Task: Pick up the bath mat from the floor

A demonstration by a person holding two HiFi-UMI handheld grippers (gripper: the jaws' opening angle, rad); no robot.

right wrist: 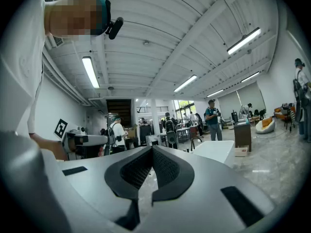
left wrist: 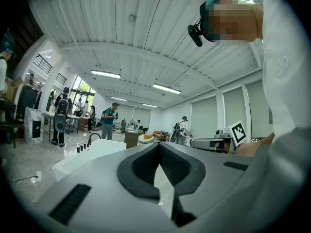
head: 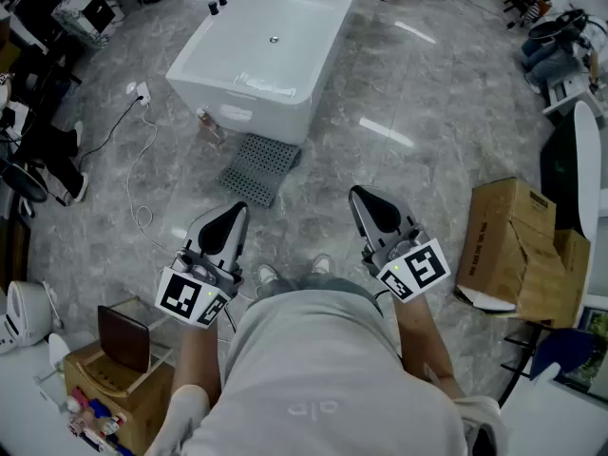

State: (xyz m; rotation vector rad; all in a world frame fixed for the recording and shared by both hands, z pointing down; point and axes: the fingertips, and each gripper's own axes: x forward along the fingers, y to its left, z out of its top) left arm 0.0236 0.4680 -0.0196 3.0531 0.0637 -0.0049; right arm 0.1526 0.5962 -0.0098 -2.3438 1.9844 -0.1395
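A grey perforated bath mat (head: 256, 167) lies flat on the marble floor against the front corner of the white bathtub (head: 266, 46). My left gripper (head: 237, 209) hangs just short of the mat's near edge, jaws together and empty. The right gripper (head: 357, 194) is level with it, further right over bare floor, shut and empty too. In the left gripper view the left gripper (left wrist: 158, 145) points across the room with its pads meeting. The right gripper view shows the right gripper (right wrist: 152, 148) the same way. Neither gripper view shows the mat.
A torn cardboard box (head: 518, 240) stands at the right. A white cable and power strip (head: 141, 93) trail on the floor left of the tub. A box with a brown item (head: 123, 359) sits at lower left. Several people (left wrist: 110, 118) stand far back.
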